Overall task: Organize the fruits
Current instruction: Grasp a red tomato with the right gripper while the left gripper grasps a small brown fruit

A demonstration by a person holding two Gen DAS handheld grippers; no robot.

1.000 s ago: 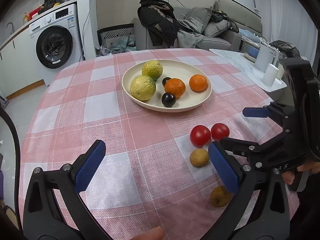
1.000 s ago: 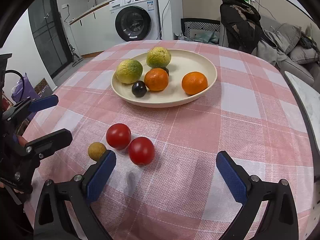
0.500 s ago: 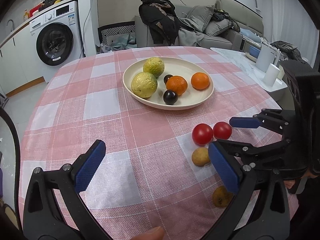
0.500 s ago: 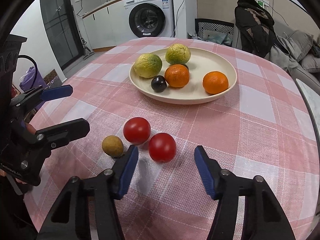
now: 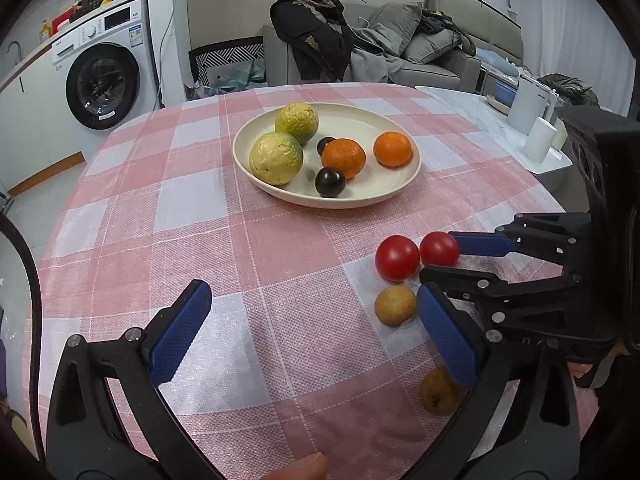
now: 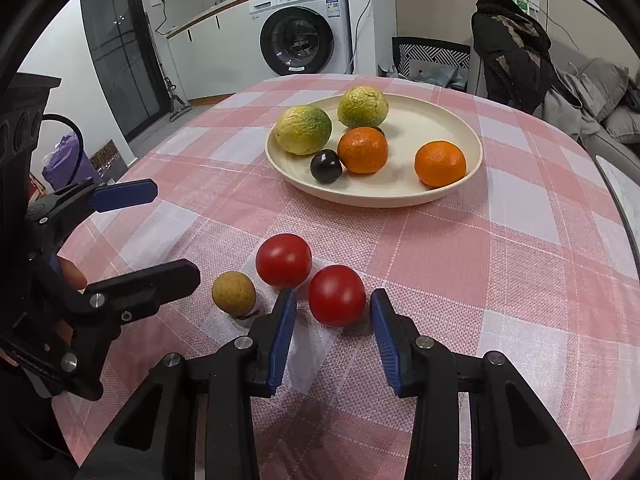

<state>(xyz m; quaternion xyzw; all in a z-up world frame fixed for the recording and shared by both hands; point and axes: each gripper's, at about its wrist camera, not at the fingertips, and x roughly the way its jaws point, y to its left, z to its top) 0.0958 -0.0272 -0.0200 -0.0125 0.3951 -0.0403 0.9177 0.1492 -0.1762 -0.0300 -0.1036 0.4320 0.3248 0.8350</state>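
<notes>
A cream plate (image 6: 476, 148) (image 5: 414, 160) holds two yellow-green fruits, two oranges and two dark plums. On the pink checked cloth lie two red tomatoes (image 6: 337, 295) (image 6: 283, 260), a small tan fruit (image 6: 233, 293) and, in the left wrist view, a second brownish fruit (image 5: 440, 392). My right gripper (image 6: 334, 326) is partly open, its pads either side of the nearer tomato (image 5: 439, 249), just behind it, not touching. My left gripper (image 5: 316, 328) is wide open and empty above the cloth; it also shows in the right wrist view (image 6: 156, 236).
A washing machine (image 6: 304, 36) and a chair draped with dark clothes (image 6: 508, 48) stand beyond the table. A white side table with a kettle (image 5: 532, 108) is to the right. The cloth between plate and loose fruits is bare.
My right gripper has moved forward toward the nearer tomato and narrowed its jaws around it. The left gripper has stayed wide open and drifted slightly.
</notes>
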